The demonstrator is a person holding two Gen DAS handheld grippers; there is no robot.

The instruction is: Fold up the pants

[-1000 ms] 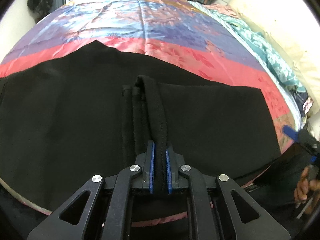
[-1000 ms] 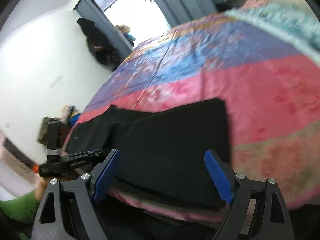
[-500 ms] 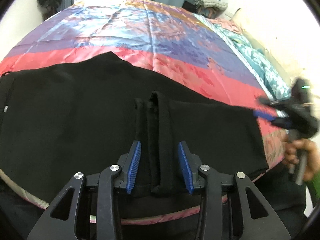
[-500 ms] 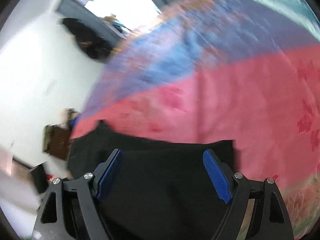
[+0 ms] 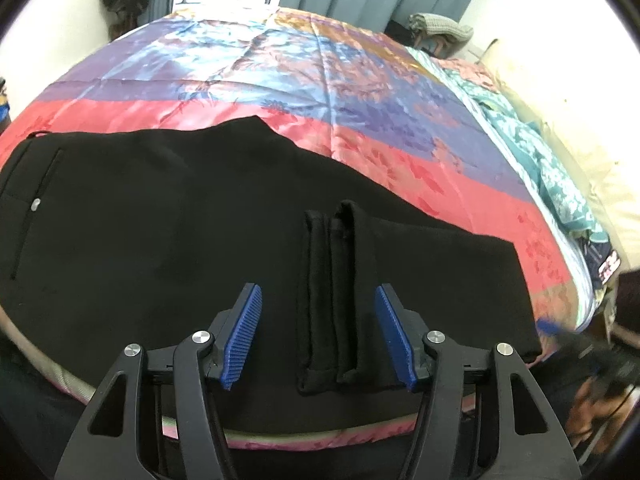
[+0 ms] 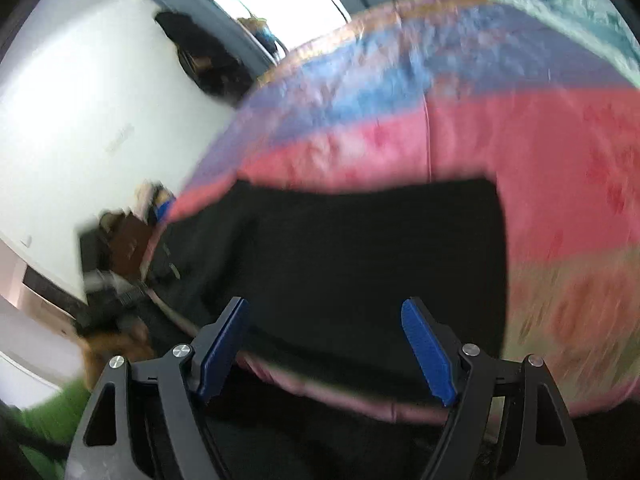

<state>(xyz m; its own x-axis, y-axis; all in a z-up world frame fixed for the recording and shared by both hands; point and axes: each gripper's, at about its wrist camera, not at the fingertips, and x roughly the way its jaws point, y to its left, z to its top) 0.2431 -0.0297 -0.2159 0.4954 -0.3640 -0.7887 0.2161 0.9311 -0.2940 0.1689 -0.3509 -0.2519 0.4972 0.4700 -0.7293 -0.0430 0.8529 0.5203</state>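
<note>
Black pants lie flat along the near edge of the bed, with a bunched ridge of folded fabric standing up near the front. My left gripper is open, its blue pads on either side of that ridge without touching it. In the right wrist view the pants show blurred, lying on the bed. My right gripper is open and empty above their near edge.
The bed has a pink, blue and purple patterned cover. A teal blanket and a cream pillow lie at the right side. Curtains and a bright window stand at the far end. A white wall and dark furniture are left of the bed.
My left gripper has opened and let go of the bunched pants fabric, which stays on the bed. My right gripper has swung around over the pants' end, still open.
</note>
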